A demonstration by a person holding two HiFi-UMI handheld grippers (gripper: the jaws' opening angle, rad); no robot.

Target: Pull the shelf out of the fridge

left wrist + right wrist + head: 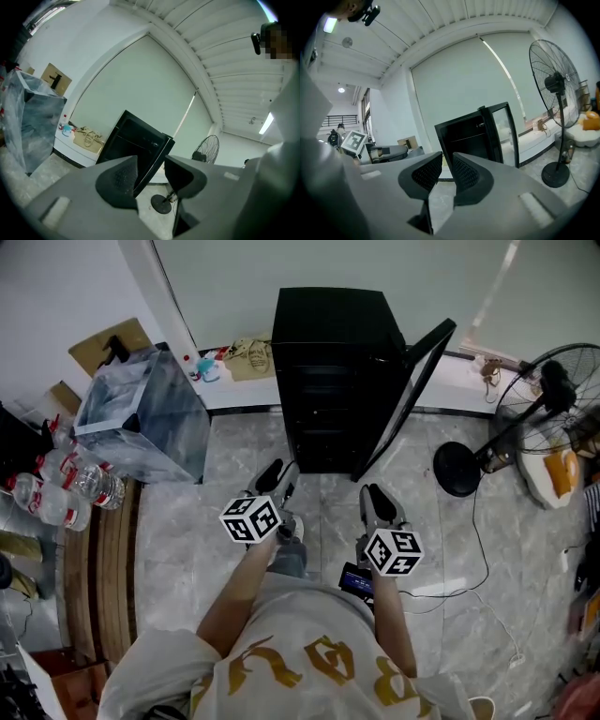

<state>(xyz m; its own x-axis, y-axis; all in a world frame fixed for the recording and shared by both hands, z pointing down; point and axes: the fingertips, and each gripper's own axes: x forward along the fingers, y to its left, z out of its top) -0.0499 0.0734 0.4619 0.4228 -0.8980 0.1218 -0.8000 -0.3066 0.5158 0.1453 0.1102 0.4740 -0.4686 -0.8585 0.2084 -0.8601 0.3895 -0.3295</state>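
The left gripper (279, 474) is held with jaws partly apart and empty, ahead stands the black fridge (328, 324) with the shelf (466, 138) inside it, well apart from both grippers, its door (410, 390) open to the right, and the right gripper (380, 498) has jaws only slightly apart, also empty.

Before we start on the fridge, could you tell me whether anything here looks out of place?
Nothing damaged or spilled. The fridge stands upright with its door open. Only a loose cable trails across the floor by the fan.
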